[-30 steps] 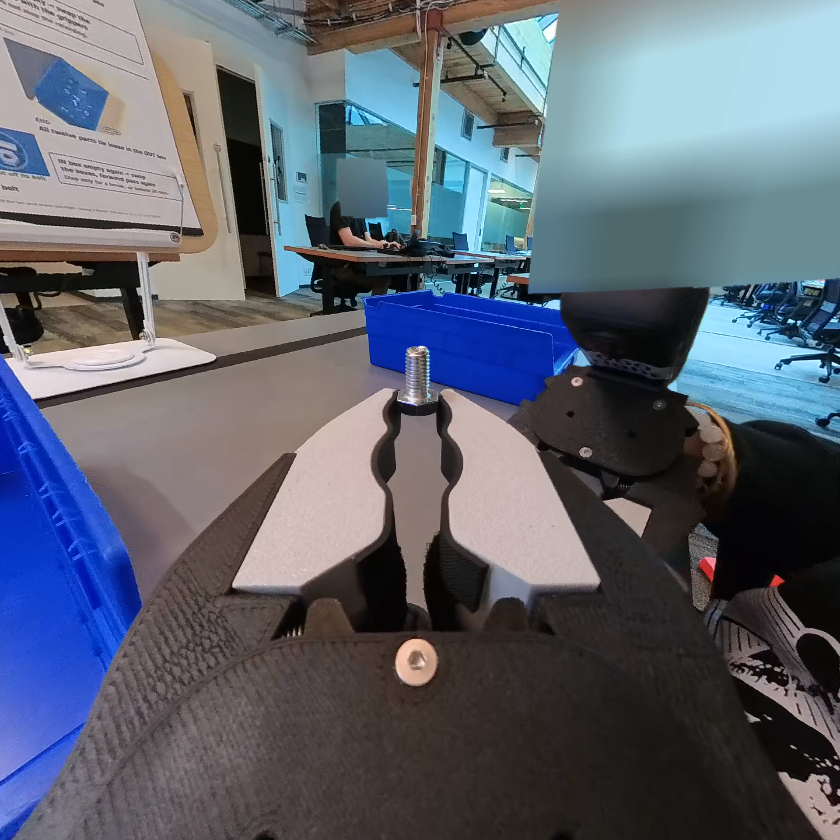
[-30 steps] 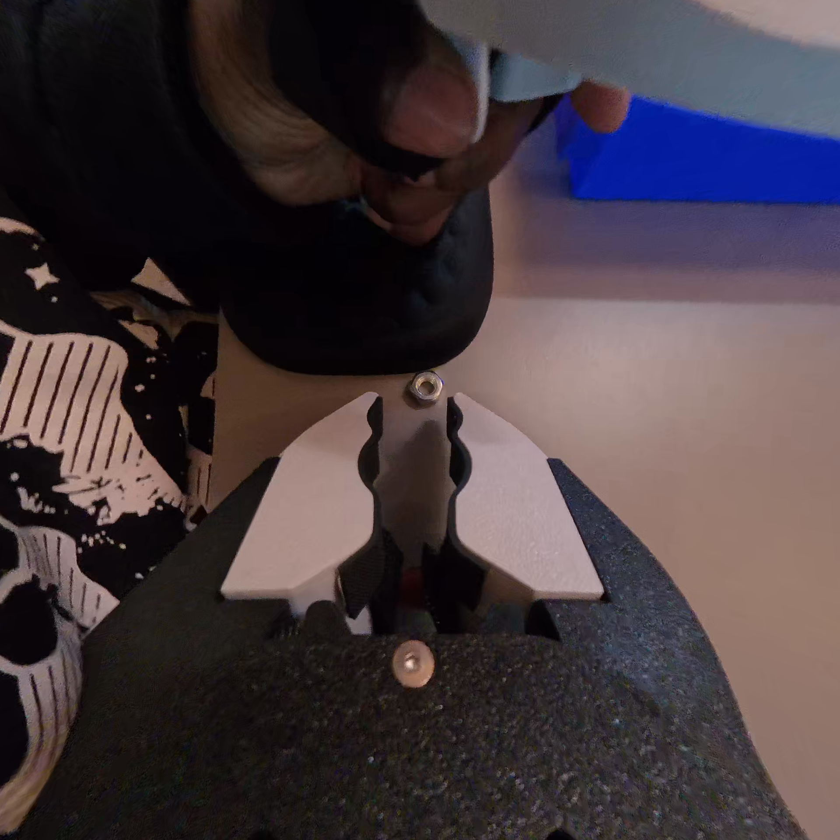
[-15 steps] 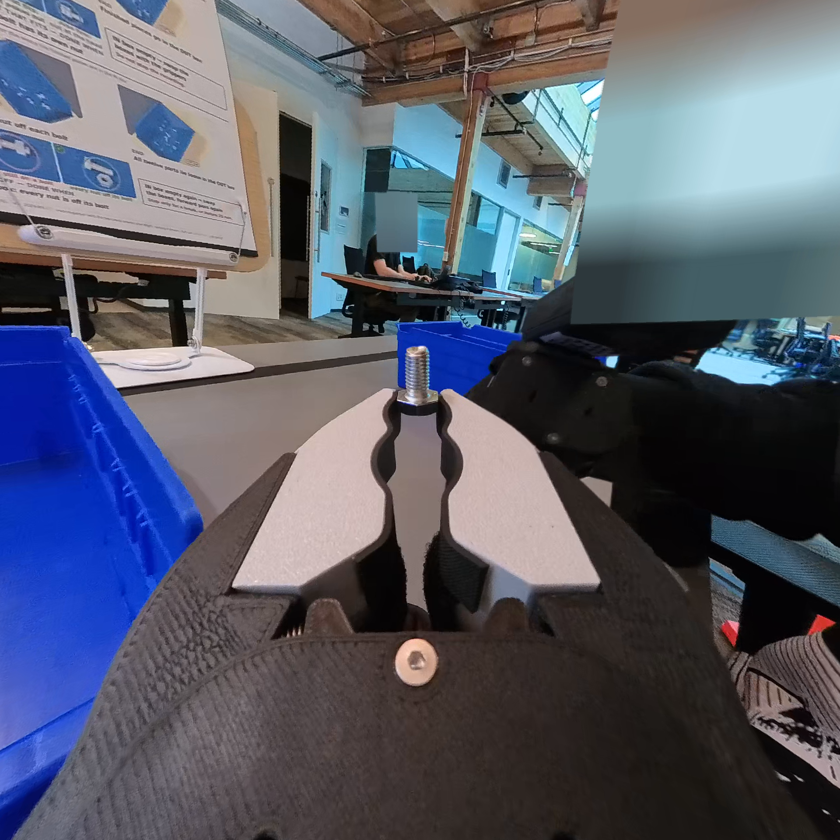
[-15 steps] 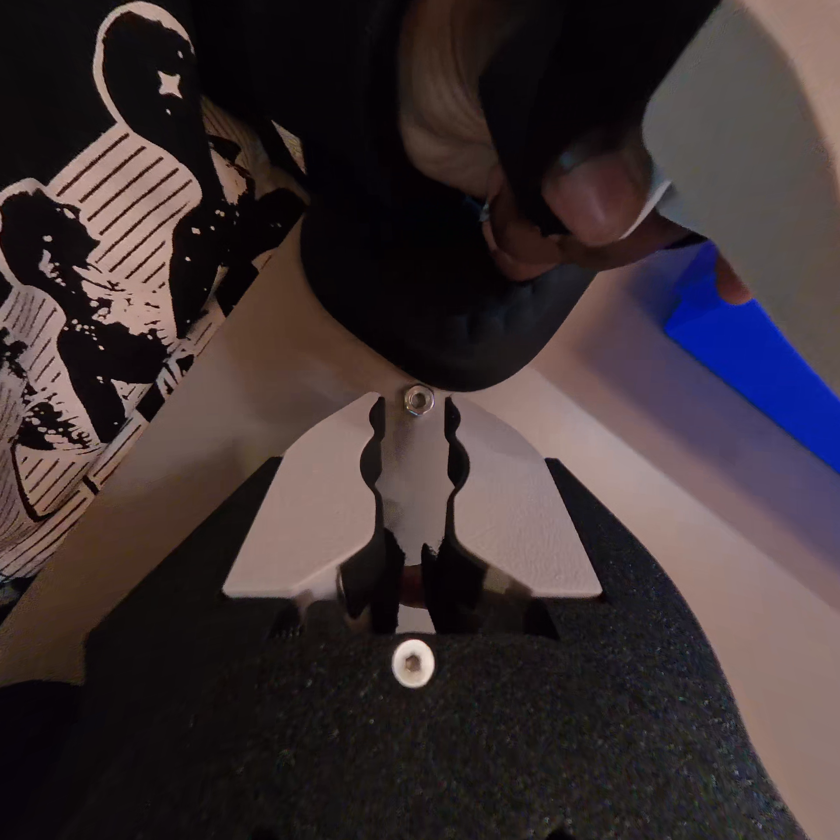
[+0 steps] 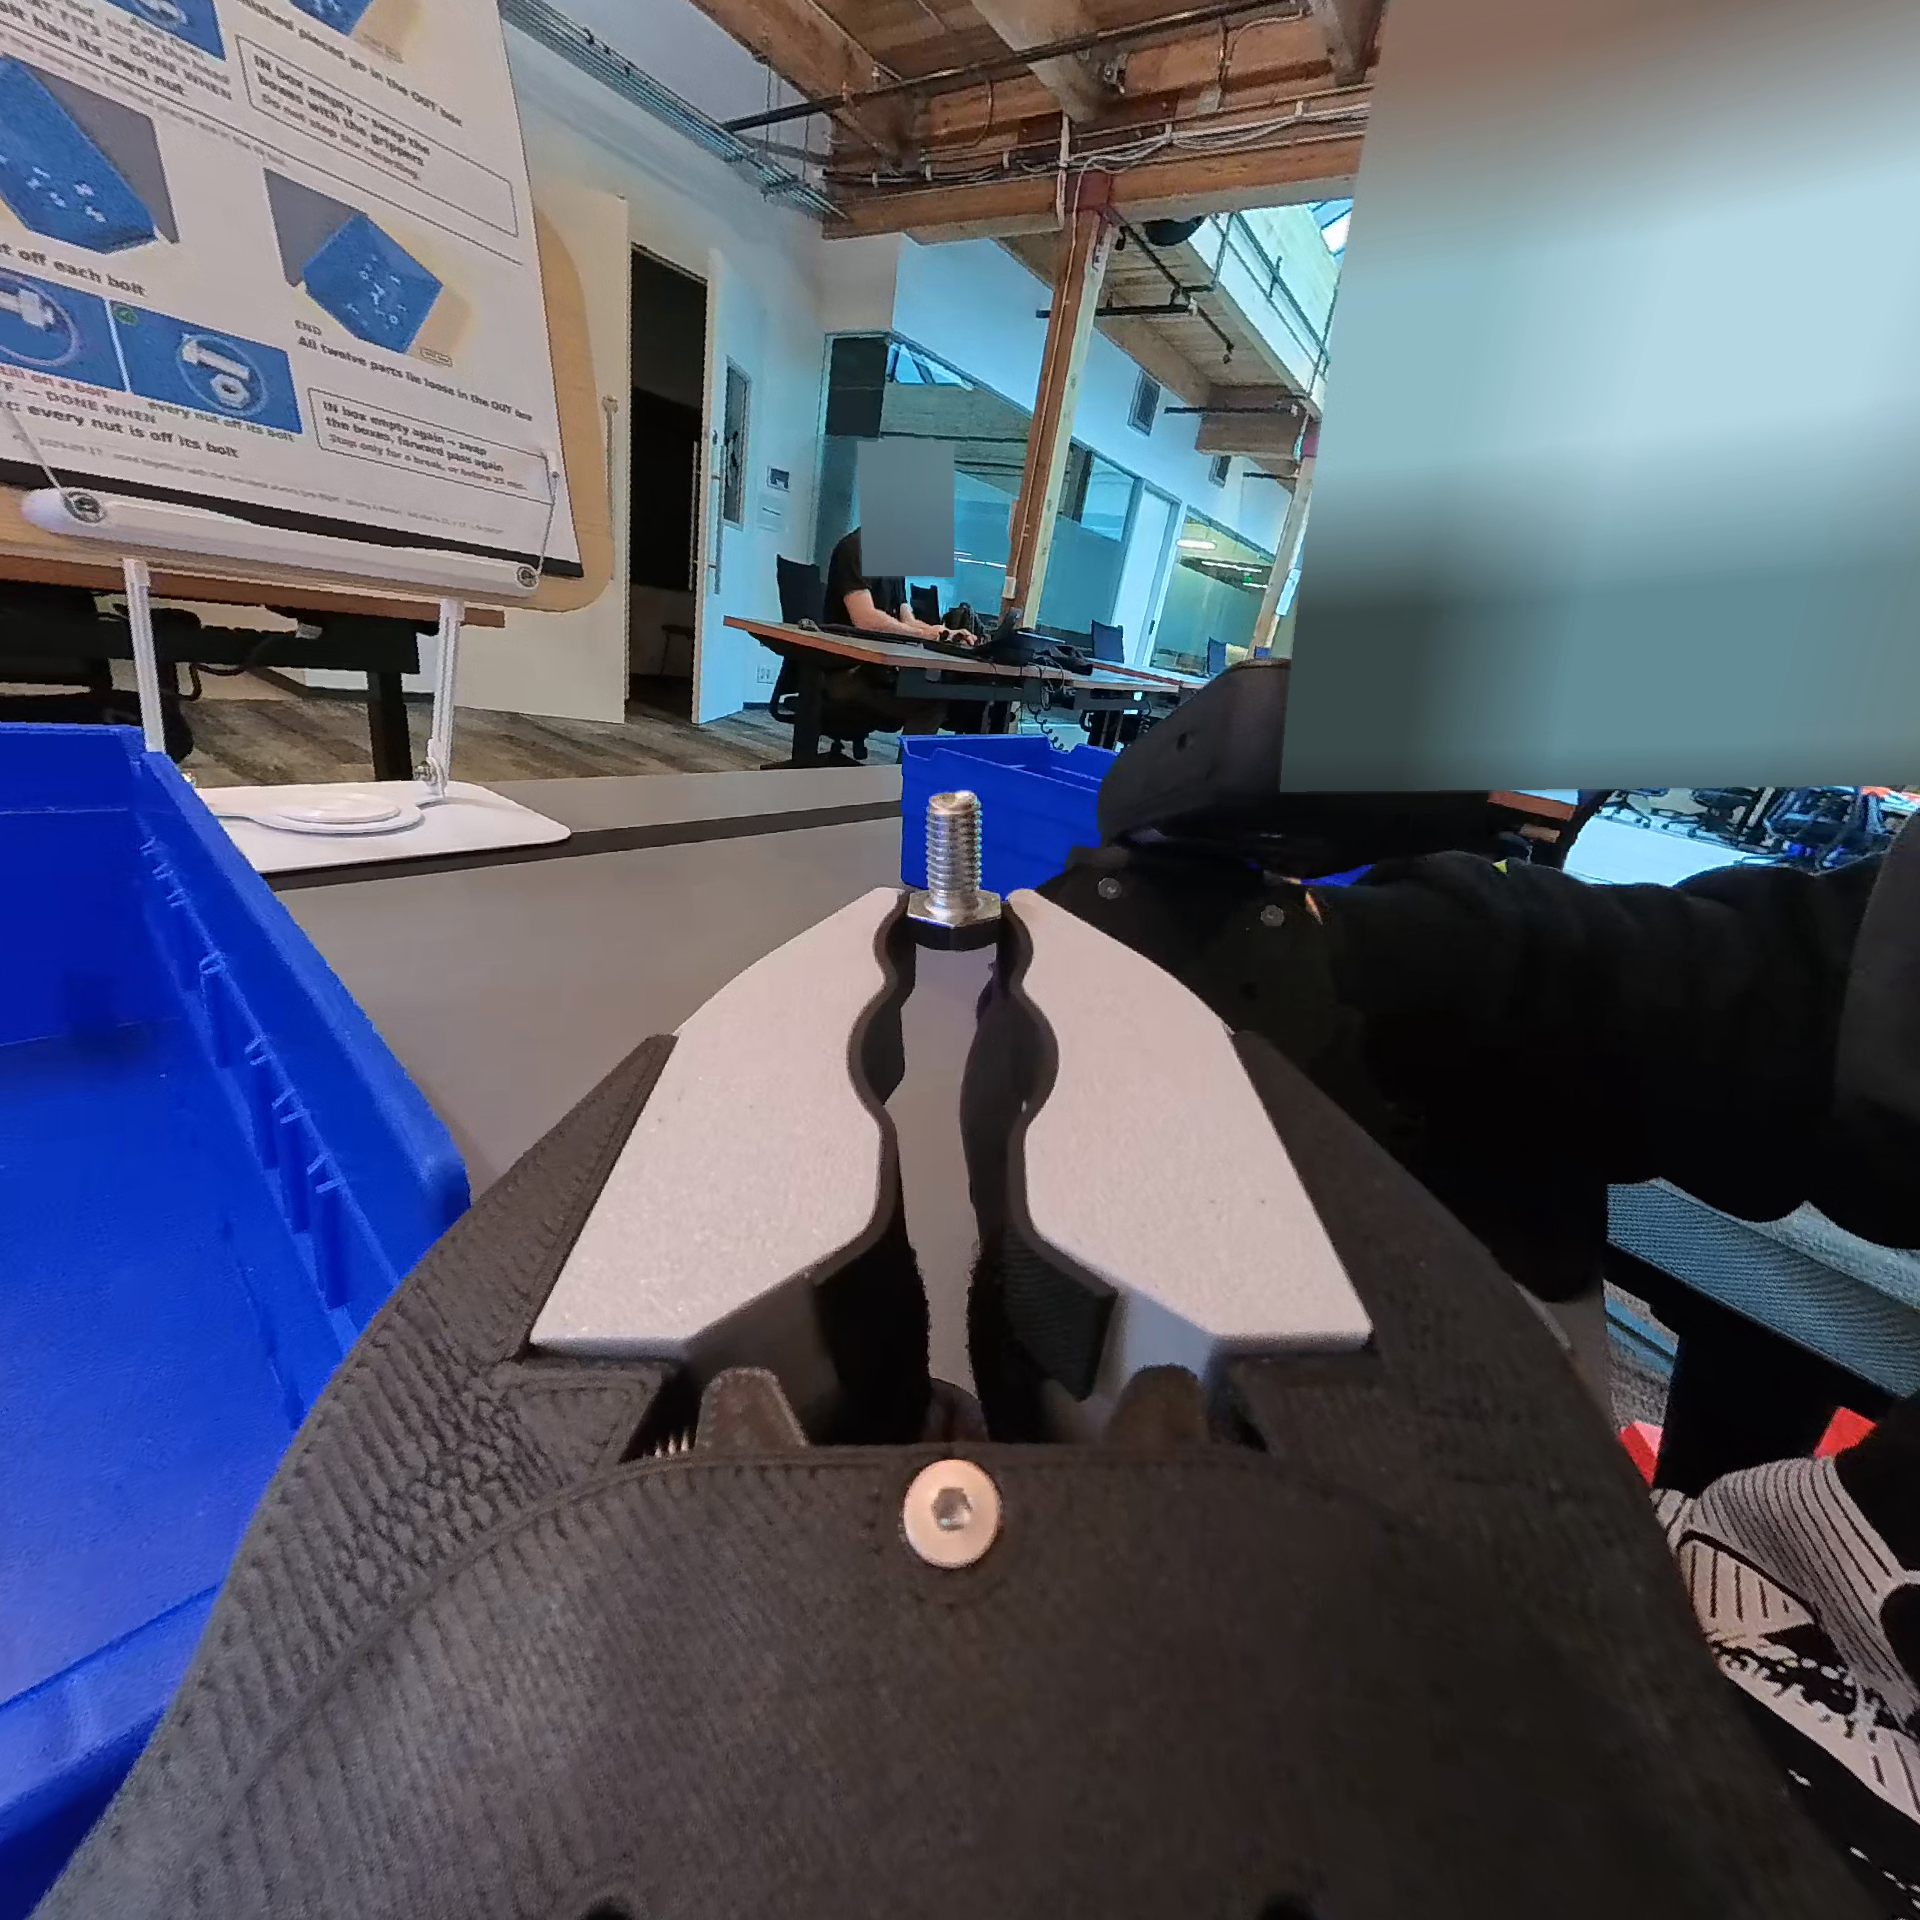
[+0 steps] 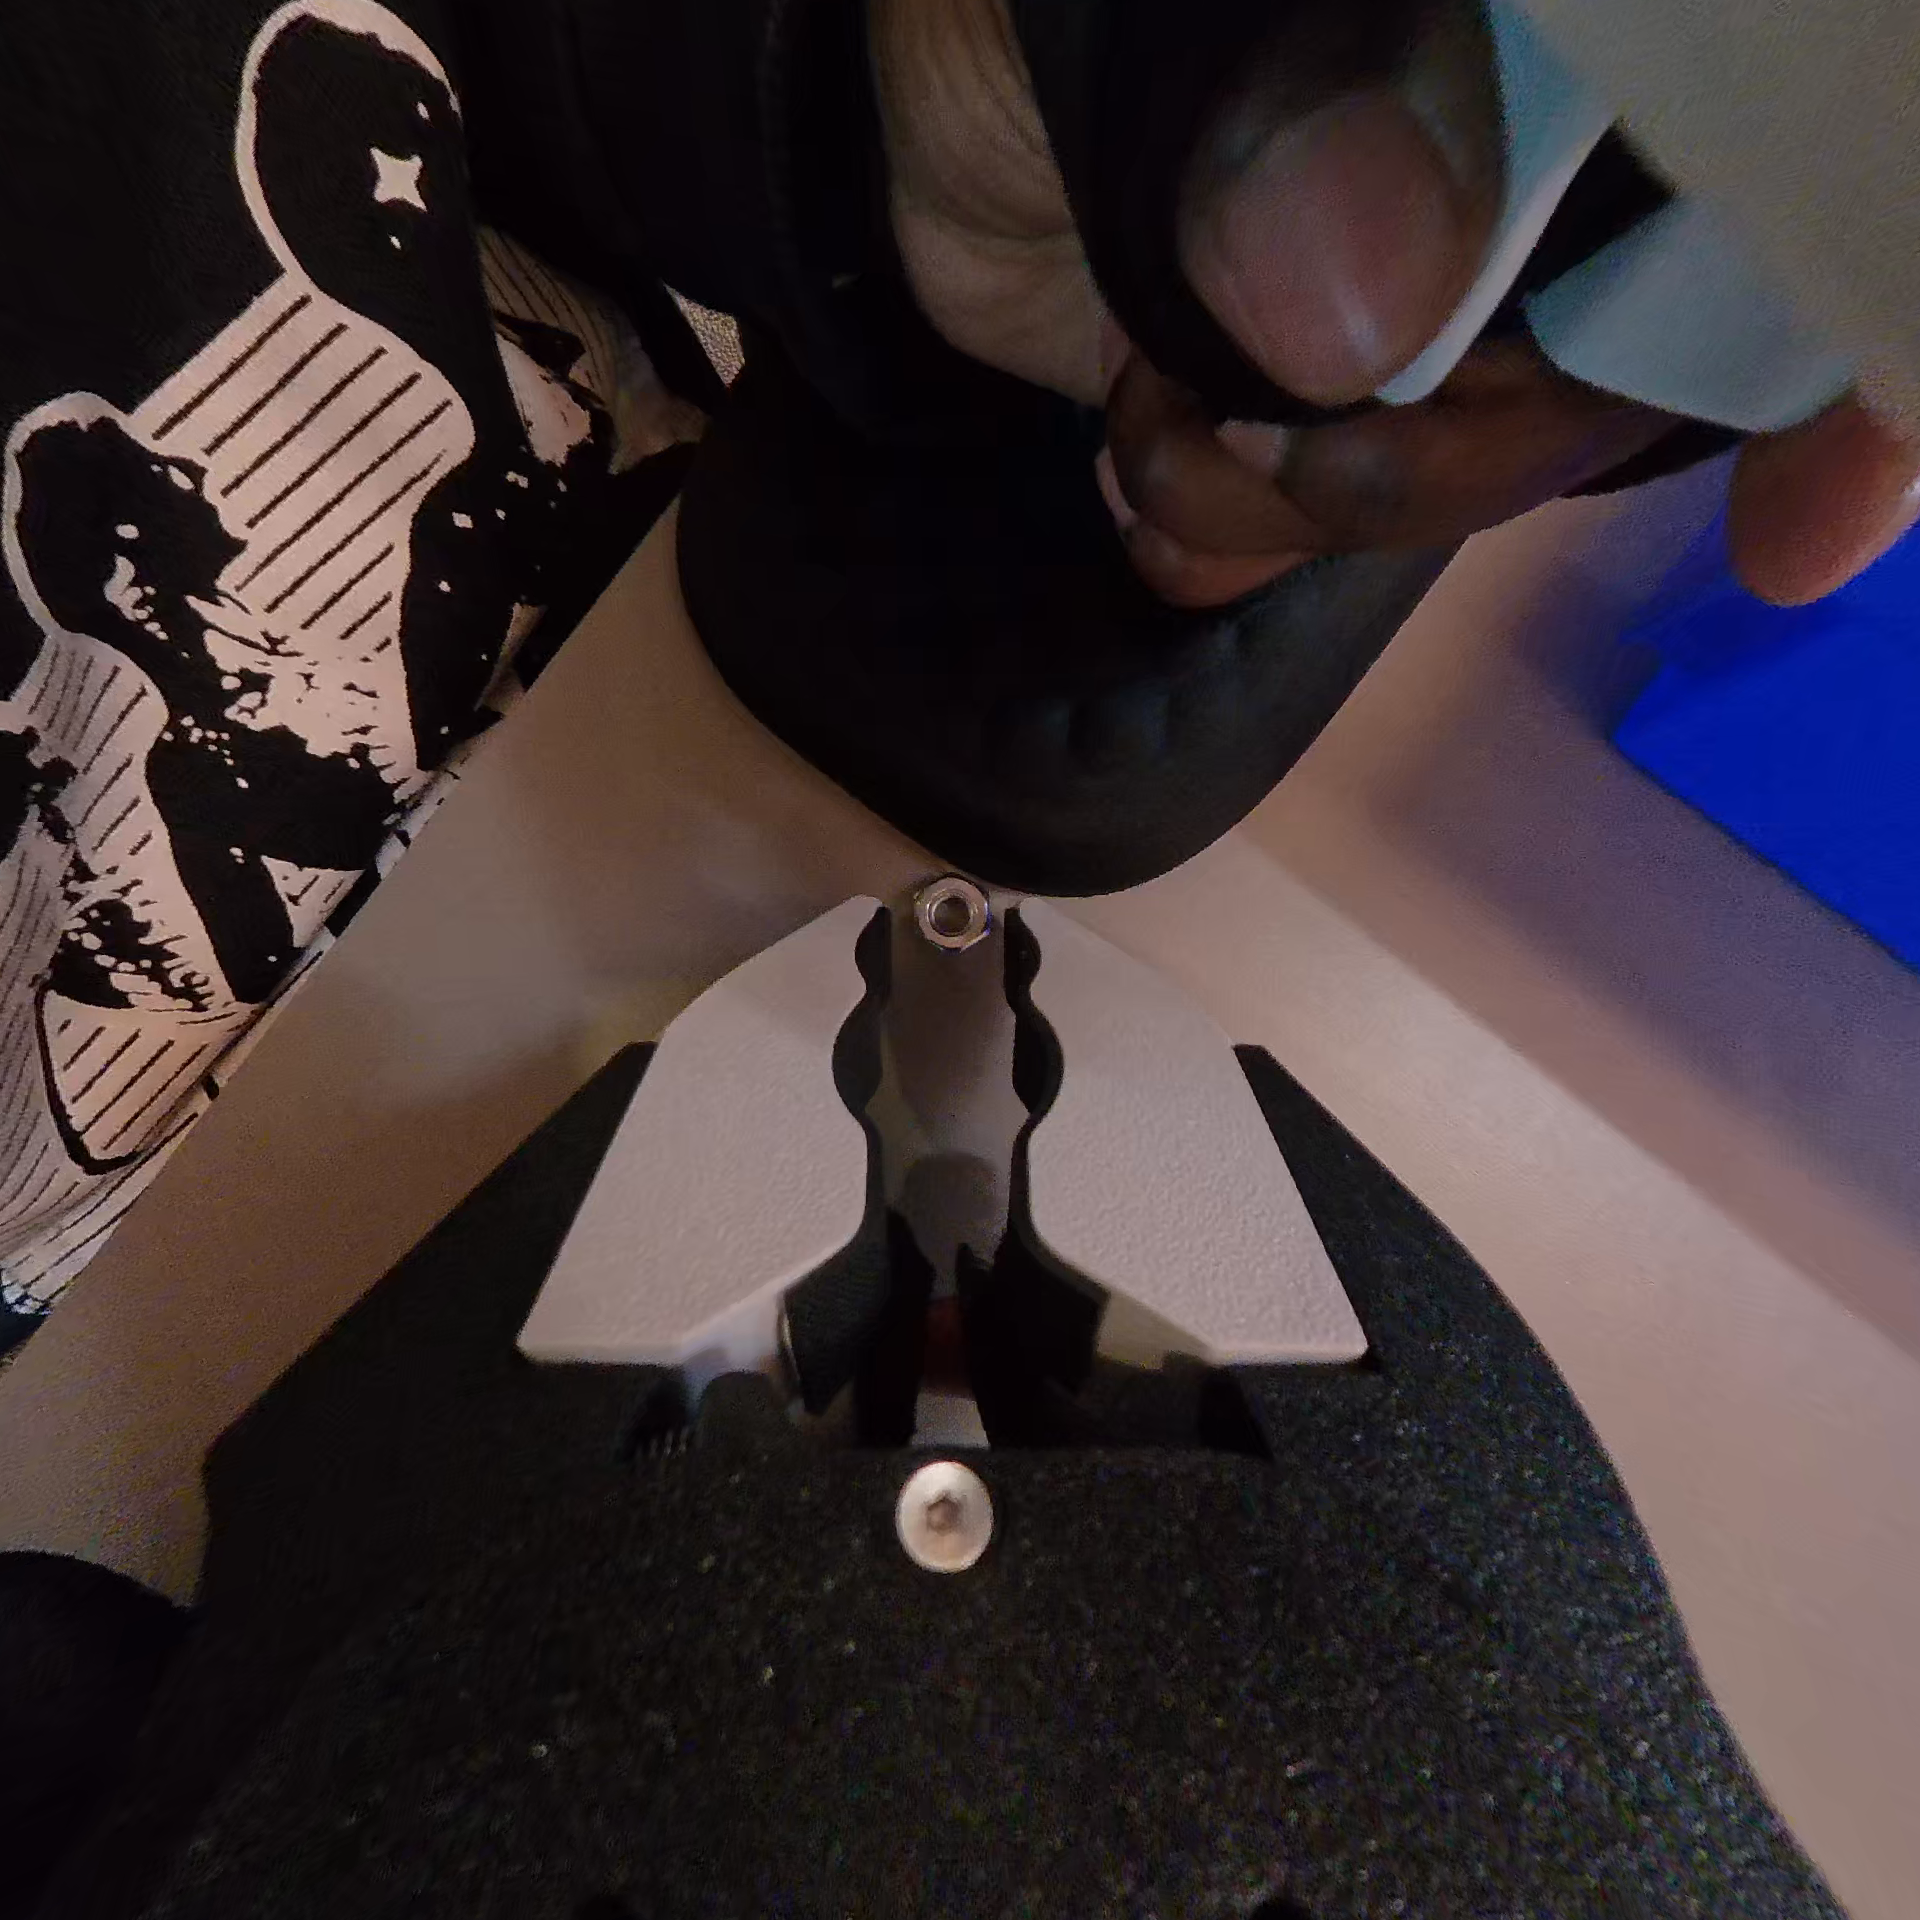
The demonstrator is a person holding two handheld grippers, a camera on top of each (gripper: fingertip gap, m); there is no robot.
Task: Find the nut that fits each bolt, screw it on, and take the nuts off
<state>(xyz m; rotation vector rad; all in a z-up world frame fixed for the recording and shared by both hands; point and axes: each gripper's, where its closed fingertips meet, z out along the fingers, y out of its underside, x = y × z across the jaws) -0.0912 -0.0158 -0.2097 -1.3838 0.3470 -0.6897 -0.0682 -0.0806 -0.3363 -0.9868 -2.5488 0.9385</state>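
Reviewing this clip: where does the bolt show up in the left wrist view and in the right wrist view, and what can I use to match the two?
Left wrist view: the bolt stands upright at centre, its head clamped at the left gripper tips.
Right wrist view: not in it; only the nut at the right gripper tips.
Shared landmark: the blue bin beside the left gripper.

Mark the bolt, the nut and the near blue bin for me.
bolt (image 5: 953,844), left wrist view, on its threaded shank.
nut (image 6: 948,914), right wrist view, on its hex rim.
near blue bin (image 5: 312,1049), left wrist view, on its side wall.
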